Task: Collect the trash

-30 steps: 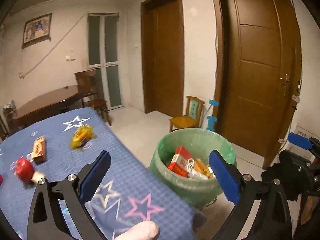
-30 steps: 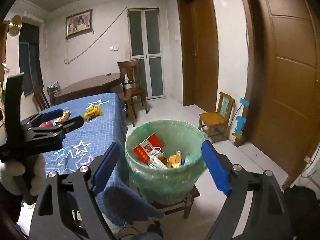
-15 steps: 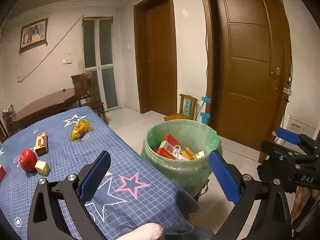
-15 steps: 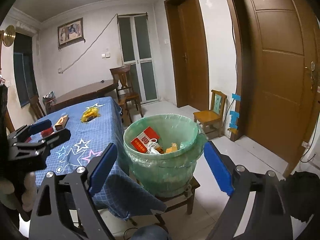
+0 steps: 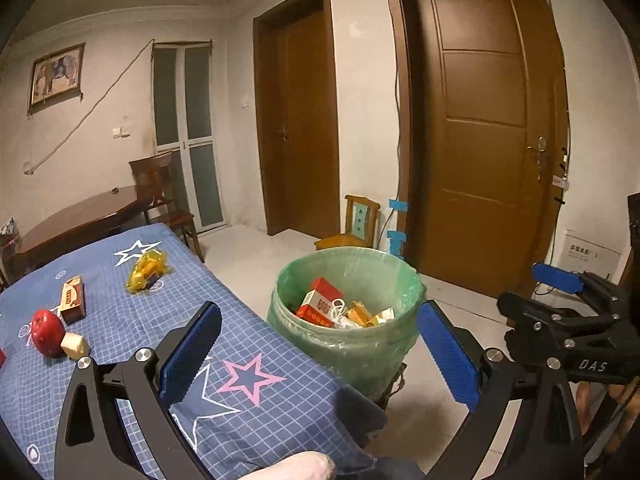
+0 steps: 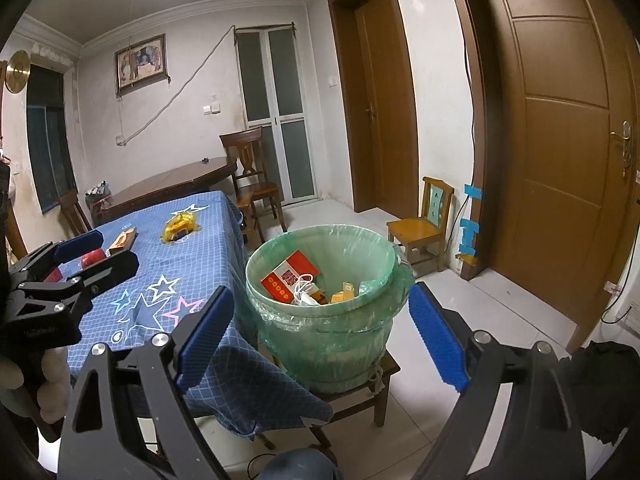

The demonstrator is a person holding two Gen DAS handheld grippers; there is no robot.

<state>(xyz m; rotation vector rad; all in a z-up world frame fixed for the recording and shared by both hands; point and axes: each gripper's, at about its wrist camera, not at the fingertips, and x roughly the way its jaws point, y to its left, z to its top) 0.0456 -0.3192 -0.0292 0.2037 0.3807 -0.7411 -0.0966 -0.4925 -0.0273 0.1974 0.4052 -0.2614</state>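
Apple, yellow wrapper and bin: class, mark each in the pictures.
apple (image 5: 47,332): left wrist view, red skin.
yellow wrapper (image 5: 146,270): left wrist view, crumpled middle.
bin (image 6: 320,240): right wrist view, far inner wall.

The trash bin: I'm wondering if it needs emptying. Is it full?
Not full. The trash bin holds a red box and scraps low inside, well below the rim.

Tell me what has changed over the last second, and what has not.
The left tongs have swung so the apple, the small box and the yellow wrapper show further onto the blue tablecloth. Both views now sit further back from the green-lined trash bin. Nothing was gripped or dropped. The right tongs stayed open and empty; the bin's trash and the table items lie as before.
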